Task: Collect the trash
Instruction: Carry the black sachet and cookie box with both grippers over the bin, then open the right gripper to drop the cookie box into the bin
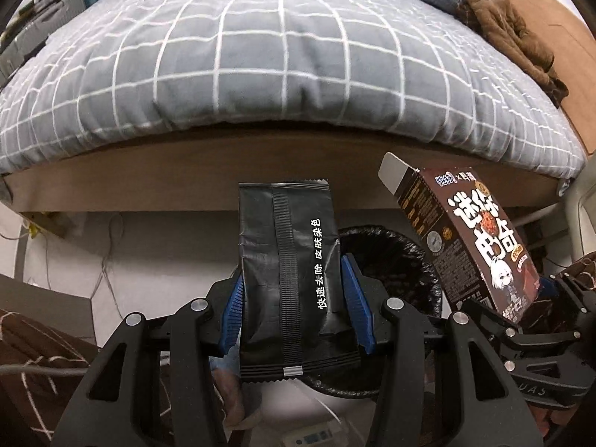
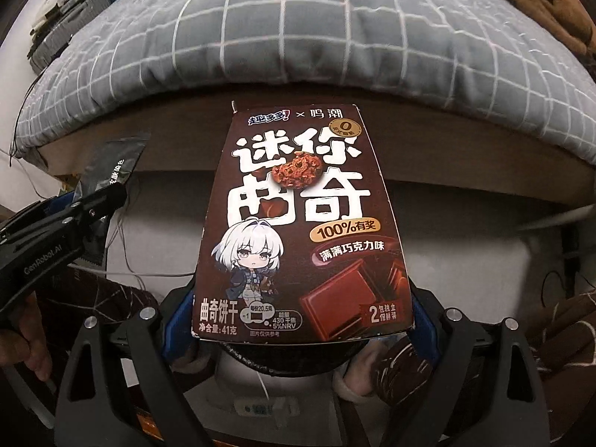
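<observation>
From the left wrist we see our left gripper [image 1: 296, 307] clamped on a black foil sachet [image 1: 288, 272] held upright at the centre of the view, its blue pads [image 1: 352, 290] pressing the packet's two long edges around its lower half. Behind it, toward two o'clock, sits the bin [image 1: 391, 257] with its black liner, below the edge of the bed [image 1: 260, 74] that fills twelve o'clock; the sachet hangs in front of the bin's rim, though we cannot tell whether it is over the mouth. At three o'clock our right gripper [image 1: 536, 298] carries the brown biscuit box [image 1: 473, 238], tilted, with its top flap open. We judge the sachet light, soft and somewhat slick, so it will crumple rather than resist; the pinch across its width near the bottom seam looks right. From the right wrist, the biscuit box [image 2: 303, 223] fills the centre, standing upright between the jaws of our right gripper [image 2: 298, 320], which grips it by both side walls near its base. We judge it thin, light card, likely empty, stiff enough to hold by the sides yet easy to crush. This view gives the box's printed front but hides the bin almost wholly behind it; the left gripper [image 2: 83, 219] shows only at nine o'clock with a corner of the sachet [image 2: 111, 171]. Only the left view shows the bin's mouth and the box's open flap.
</observation>
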